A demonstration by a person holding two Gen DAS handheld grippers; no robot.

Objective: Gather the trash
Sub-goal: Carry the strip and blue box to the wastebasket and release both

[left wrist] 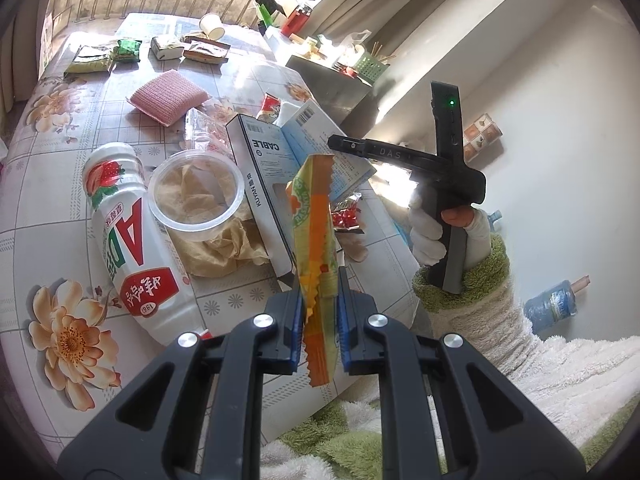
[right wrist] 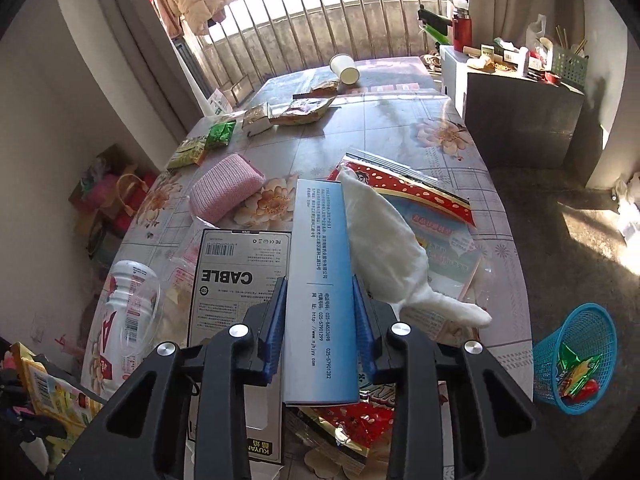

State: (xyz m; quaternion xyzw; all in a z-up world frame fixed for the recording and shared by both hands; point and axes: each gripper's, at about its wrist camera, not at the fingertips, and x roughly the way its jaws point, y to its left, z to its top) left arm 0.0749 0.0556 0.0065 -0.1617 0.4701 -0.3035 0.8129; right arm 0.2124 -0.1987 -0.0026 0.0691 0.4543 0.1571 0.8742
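Note:
My left gripper (left wrist: 320, 300) is shut on a yellow-orange snack wrapper (left wrist: 314, 240) and holds it upright above the table's near edge. My right gripper (right wrist: 320, 300) is shut on a pale blue-white box (right wrist: 320, 276) with a white tissue (right wrist: 384, 248) lying against its right side. The right gripper also shows in the left wrist view (left wrist: 348, 146), held by a gloved hand. A blue trash basket (right wrist: 576, 352) with several wrappers inside stands on the floor to the right of the table.
On the floral table (right wrist: 400, 120): a white AD bottle (left wrist: 128, 236), a plastic cup with brown paper (left wrist: 196, 192), a black CABLE box (right wrist: 236, 280), a red snack bag (right wrist: 420, 200), a pink sponge (right wrist: 226, 192), several small packets, and a paper cup (right wrist: 345, 68).

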